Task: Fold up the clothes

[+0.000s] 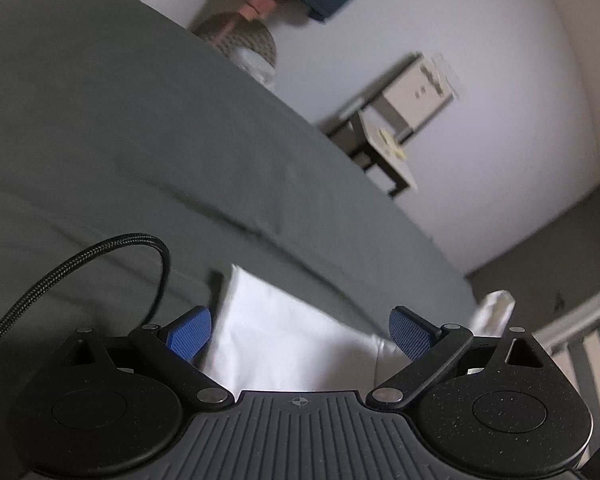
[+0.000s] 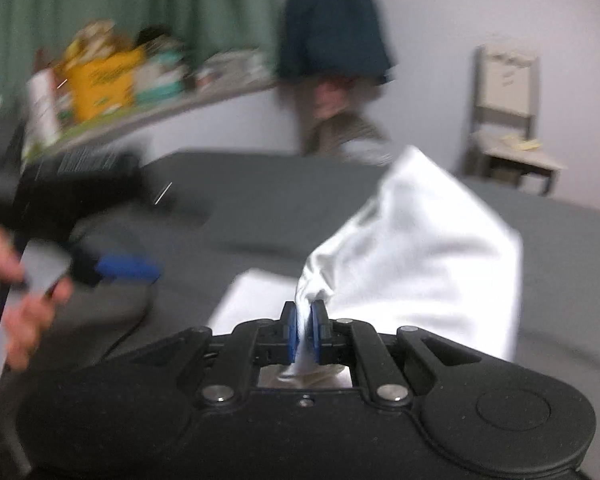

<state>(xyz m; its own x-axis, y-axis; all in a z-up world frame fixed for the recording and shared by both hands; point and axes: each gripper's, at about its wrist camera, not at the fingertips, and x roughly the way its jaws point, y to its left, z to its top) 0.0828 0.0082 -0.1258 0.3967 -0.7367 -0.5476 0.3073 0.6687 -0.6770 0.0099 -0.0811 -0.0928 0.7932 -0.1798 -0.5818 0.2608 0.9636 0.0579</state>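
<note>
Blur smears the shelf (image 2: 148, 80) clutter past reading (my right view is shaky). The white cloth (image 2: 420, 248) is plain and creased, one part lying flat on the grey bed (image 1: 120, 128) near its edge, another tented upward. My right tongs (image 2: 307, 330) pinch a gathered corner of it. My left tongs (image 1: 300, 332) gape wide, empty, the cloth lying between and beyond their pads.

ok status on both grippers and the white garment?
Left gripper open, empty, above white garment. Right gripper shut on garment, lifting it off grey bed. Nothing in the way.
</note>
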